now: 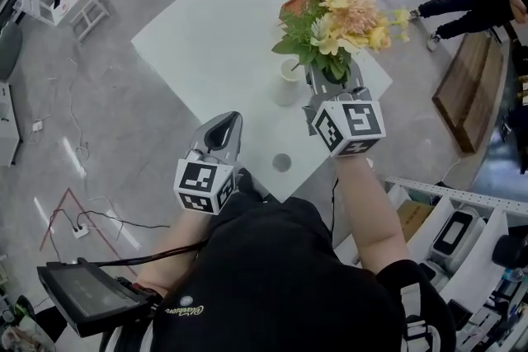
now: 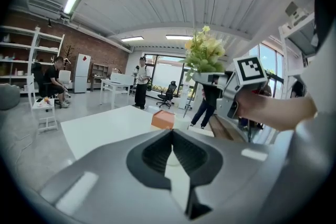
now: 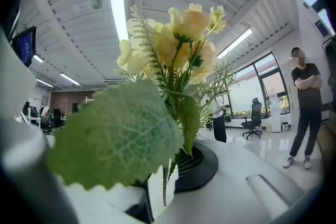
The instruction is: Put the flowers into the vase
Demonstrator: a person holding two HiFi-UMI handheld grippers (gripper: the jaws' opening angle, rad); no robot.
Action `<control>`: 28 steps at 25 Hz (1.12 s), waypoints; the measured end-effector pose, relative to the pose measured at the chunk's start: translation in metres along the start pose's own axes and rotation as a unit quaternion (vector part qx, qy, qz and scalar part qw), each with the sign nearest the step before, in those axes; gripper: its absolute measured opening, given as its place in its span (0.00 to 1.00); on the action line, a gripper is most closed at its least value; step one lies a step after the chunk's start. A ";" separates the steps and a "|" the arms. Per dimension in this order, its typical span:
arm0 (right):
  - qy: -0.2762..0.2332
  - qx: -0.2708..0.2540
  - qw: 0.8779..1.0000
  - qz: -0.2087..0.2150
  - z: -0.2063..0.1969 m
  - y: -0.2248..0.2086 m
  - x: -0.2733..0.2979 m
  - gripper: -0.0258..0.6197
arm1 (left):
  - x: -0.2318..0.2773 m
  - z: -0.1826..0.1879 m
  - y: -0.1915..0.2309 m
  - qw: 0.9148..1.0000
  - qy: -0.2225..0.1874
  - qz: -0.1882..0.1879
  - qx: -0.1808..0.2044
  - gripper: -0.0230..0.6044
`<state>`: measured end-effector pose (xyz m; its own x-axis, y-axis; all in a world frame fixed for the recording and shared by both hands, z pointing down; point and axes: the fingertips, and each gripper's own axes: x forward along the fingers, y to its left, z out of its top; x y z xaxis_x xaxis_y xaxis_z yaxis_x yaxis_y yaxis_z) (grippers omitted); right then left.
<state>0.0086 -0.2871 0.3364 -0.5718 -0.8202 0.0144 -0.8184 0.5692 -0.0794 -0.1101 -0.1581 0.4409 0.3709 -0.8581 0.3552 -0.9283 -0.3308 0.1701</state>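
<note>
My right gripper (image 1: 334,83) is shut on the stems of a bouquet of yellow and peach flowers (image 1: 340,16) with green leaves, held upright above the far right part of the white table (image 1: 206,37). A small white vase (image 1: 289,72) stands on the table just left of the bouquet's stems. In the right gripper view the flowers (image 3: 178,34) rise from between the jaws (image 3: 163,186), and a big leaf (image 3: 115,134) hides the left pad. My left gripper (image 1: 231,121) hovers over the table's near edge, shut and holding nothing (image 2: 170,136). The left gripper view shows the bouquet (image 2: 205,52) raised at the right.
An orange box (image 1: 290,6) lies behind the bouquet, and a small grey disc (image 1: 281,162) lies near the table's front edge. A wooden bench (image 1: 462,86) and a standing person (image 1: 478,4) are at the right. A white stool (image 1: 87,12) is at the far left.
</note>
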 end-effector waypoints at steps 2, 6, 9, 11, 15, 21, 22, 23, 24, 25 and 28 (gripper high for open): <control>0.014 -0.003 1.000 0.000 -0.018 -0.001 0.003 0.12 | -0.001 -0.003 0.000 1.000 0.003 0.000 -0.001 0.05; 0.044 -0.007 0.999 -0.006 -0.051 -0.004 0.007 0.12 | -0.002 -0.007 0.001 1.000 0.007 0.002 -0.002 0.05; 0.067 -0.005 0.998 -0.011 -0.075 -0.008 0.012 0.12 | -0.004 -0.007 0.003 1.000 0.007 0.004 -0.003 0.05; 0.081 -0.005 0.997 -0.014 -0.088 -0.010 0.015 0.12 | -0.005 -0.008 0.003 1.000 0.009 0.005 -0.002 0.05; 0.103 -0.004 0.995 -0.016 -0.109 -0.010 0.018 0.12 | -0.006 -0.011 0.005 1.000 0.010 0.007 -0.004 0.05; 0.129 -0.007 0.992 -0.010 -0.127 -0.006 0.019 0.13 | -0.005 -0.013 0.007 1.000 0.010 0.009 -0.007 0.05; 0.133 -0.007 0.991 -0.009 -0.129 -0.007 0.019 0.13 | -0.005 -0.012 0.006 1.000 0.010 0.008 -0.007 0.05; 0.138 -0.008 0.990 -0.008 -0.131 -0.007 0.019 0.13 | -0.005 -0.012 0.006 1.000 0.010 0.008 -0.007 0.05; 0.142 -0.008 0.990 -0.007 -0.132 -0.006 0.019 0.13 | -0.004 -0.012 0.006 1.000 0.010 0.008 -0.007 0.05; 0.145 -0.009 0.989 -0.005 -0.134 -0.006 0.019 0.13 | -0.004 -0.012 0.006 1.000 0.010 0.008 -0.007 0.05; 0.152 -0.017 0.988 -0.001 -0.134 -0.004 0.020 0.13 | -0.004 -0.011 0.005 1.000 0.009 0.007 -0.007 0.05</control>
<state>-0.0077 -0.2980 0.4705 -0.5564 -0.7698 0.3128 -0.8183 0.5730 -0.0452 -0.1157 -0.1521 0.4509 0.3582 -0.8551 0.3749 -0.9330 -0.3130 0.1774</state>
